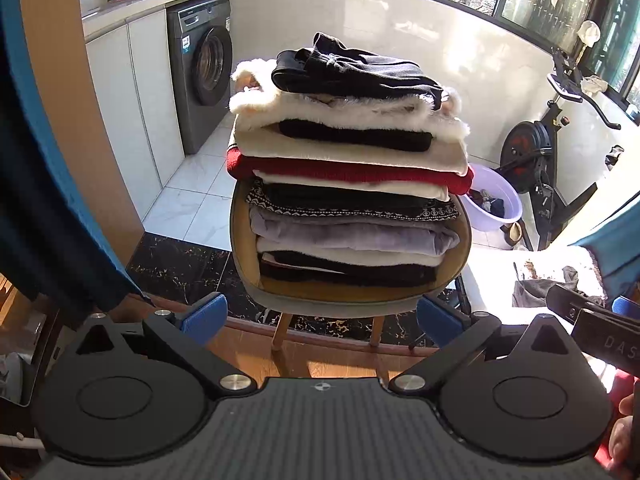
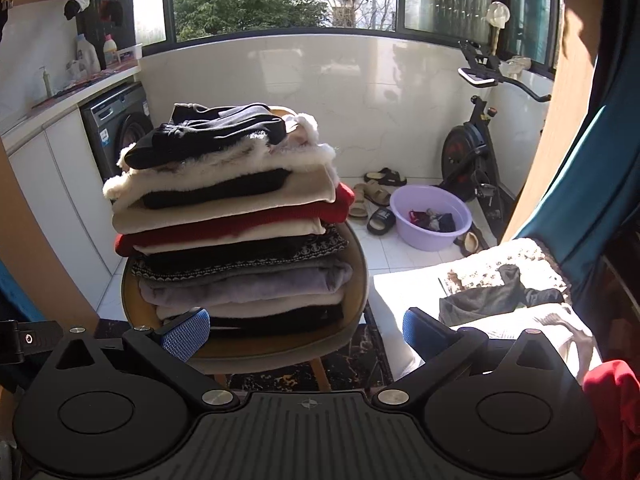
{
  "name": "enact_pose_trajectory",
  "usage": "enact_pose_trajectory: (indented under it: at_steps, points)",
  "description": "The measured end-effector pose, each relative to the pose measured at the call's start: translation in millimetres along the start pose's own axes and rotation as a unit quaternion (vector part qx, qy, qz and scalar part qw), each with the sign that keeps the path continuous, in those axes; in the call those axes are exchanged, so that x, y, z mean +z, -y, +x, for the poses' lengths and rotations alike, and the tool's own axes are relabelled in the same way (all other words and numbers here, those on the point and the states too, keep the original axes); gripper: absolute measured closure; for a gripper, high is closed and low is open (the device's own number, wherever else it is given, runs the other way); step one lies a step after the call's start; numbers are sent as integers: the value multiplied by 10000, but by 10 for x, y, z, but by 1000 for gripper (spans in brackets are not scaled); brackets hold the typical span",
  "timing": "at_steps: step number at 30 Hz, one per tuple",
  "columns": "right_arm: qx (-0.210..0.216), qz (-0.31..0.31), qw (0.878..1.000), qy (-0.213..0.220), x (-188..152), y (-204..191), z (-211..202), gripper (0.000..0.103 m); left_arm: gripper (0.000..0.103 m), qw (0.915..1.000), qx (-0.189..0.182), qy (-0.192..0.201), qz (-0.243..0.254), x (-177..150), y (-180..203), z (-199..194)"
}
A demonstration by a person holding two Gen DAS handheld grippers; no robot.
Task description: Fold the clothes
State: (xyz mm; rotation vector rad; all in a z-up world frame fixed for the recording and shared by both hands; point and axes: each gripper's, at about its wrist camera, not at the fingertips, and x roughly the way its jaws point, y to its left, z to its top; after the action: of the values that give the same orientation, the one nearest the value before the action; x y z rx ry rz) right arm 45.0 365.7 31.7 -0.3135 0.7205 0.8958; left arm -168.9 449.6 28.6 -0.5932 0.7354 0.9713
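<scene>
On the chair (image 1: 348, 292) a tall stack of folded clothes (image 1: 348, 168) already sits, so most of the job looks done; left gripper (image 1: 320, 316) and right gripper (image 2: 306, 332) both hang spread wide, holding nothing. Only the right view shows loose dark garments (image 2: 496, 296) on the bright surface alongside, probably still to fold, and the slippers (image 2: 376, 196) by the purple basin (image 2: 424, 240).

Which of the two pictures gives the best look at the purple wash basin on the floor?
The right wrist view: the basin shows whole, with small clothes inside. In the left wrist view the basin is partly hidden behind the stack of folded clothes.
</scene>
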Motion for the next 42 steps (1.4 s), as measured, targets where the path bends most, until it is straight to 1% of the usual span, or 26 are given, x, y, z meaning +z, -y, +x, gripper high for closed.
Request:
enact_pose_trajectory:
  at_steps: [8,13,19,27,42]
  points:
    - [220,-427,9988,3,-63,-313,-71,1,0,9996,149,125,-227,-82,-145,-114]
    - [350,-488,9982,23,-96,-393,-108,1,0,9992,218,125,-302,-115,-213,-154]
    - [365,-361,9987,4,-122,-350,-114,1,0,9994,215,131,-225,-122,-206,-177]
    - [270,-148,9995,-34,-154,-274,-118,1,0,9997,177,111,-84,-106,-185,-178]
    - [188,-28,9998,-55,-221,-347,-161,1,0,9999,115,76,3,-82,-242,-163]
